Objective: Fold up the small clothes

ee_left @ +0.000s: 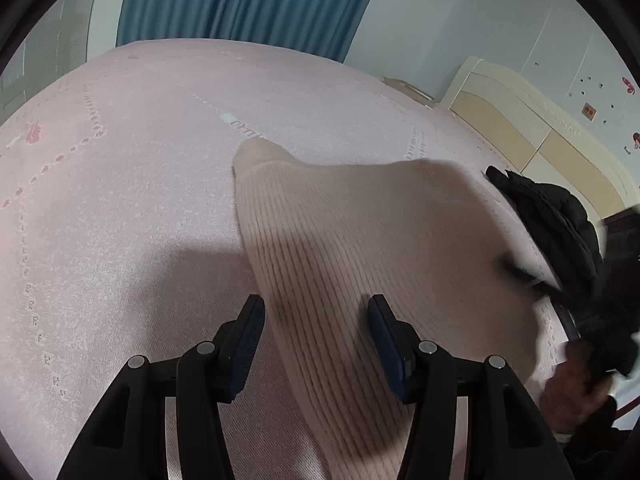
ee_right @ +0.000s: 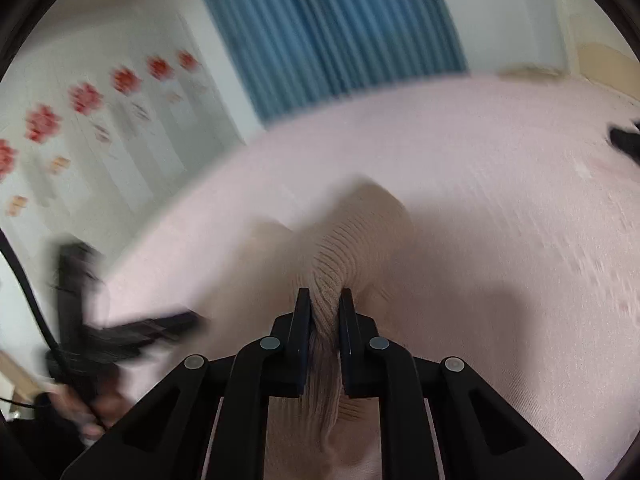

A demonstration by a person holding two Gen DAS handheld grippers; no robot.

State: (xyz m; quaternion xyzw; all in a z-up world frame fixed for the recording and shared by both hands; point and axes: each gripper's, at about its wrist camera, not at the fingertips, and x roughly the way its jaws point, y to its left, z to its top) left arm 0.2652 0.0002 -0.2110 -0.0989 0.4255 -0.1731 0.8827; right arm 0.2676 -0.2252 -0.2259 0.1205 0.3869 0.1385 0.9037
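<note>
Right tongs point(ee_right: 325, 300) clench a bunched fold of the beige ribbed garment point(ee_right: 352, 240) on the pink bed point(ee_right: 500, 200). Left tongs point(ee_left: 316, 308) stand released over its flat part. Only the left view shows black clothing point(ee_left: 552, 216) at 3 o'clock.

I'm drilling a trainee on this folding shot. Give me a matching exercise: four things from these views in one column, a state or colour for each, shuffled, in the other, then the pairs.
Things:
1. left gripper
2. right gripper
3. curtain
4. bedsheet

States or colours:
A. blue
B. shut on the beige ribbed garment
C. pale pink
D. open, with the garment lying between its jaws

Pairs: 1-D, 2-B, 3-A, 4-C
</note>
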